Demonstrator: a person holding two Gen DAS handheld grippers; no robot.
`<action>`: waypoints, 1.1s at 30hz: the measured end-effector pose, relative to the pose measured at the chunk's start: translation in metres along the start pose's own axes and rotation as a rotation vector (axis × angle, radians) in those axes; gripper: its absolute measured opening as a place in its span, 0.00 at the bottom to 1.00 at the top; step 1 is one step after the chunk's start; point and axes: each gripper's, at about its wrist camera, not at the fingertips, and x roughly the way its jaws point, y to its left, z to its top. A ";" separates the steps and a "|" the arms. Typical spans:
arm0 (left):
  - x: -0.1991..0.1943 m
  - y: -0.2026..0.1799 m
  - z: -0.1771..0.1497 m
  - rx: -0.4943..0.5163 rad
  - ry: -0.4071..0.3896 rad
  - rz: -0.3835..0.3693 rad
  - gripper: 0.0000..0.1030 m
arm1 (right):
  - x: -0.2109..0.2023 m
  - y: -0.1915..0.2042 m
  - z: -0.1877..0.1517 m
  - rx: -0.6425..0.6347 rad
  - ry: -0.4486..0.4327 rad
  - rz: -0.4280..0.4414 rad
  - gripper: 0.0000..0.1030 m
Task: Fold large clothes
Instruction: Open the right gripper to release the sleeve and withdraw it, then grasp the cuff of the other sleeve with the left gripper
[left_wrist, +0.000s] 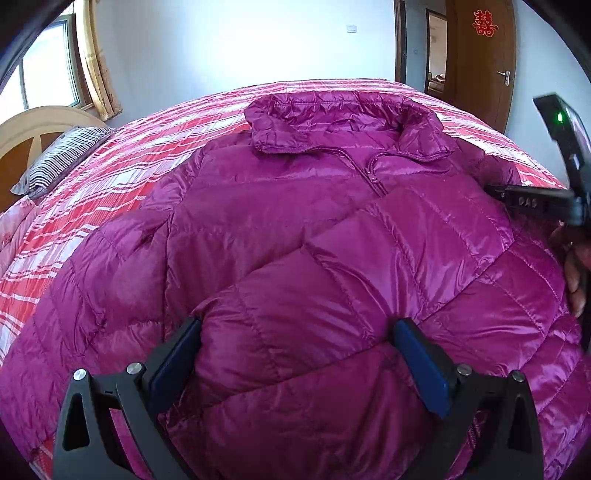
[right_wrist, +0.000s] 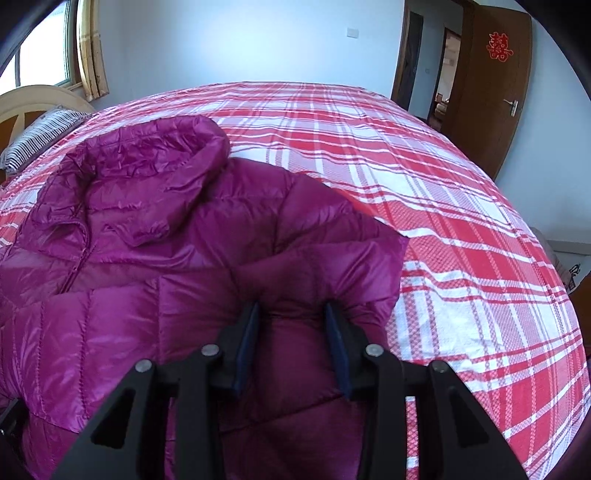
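Striped pillow (left_wrist: 61, 155) by headboard (left_wrist: 33, 129), well apart frm jacket (left_wrist: 295, 229).

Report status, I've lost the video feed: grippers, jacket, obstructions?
Left gripper wide open over sleeve. Right gripper pinching jacket fabric. Jacket flat on bed, zipped. Nothing in the way.

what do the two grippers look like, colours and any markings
Both grippers are black plastic with angular, triangular-cutout finger arms, round silver pivot bolts and flat dark blue pads. The left gripper and right gripper look alike. Seen from the left camera, the right one's black body bears raised letters reading roughly DAS and a small green light. No cables or sleeves show.
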 end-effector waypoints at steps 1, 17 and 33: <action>0.000 0.000 0.000 -0.002 0.001 -0.002 0.99 | -0.003 0.000 0.004 -0.004 0.028 0.003 0.40; -0.002 0.007 -0.001 -0.032 -0.007 -0.028 0.99 | -0.077 0.070 -0.039 0.053 -0.028 0.127 0.59; -0.056 0.044 -0.010 -0.040 -0.060 -0.016 0.99 | -0.048 0.089 -0.056 -0.033 0.002 0.055 0.61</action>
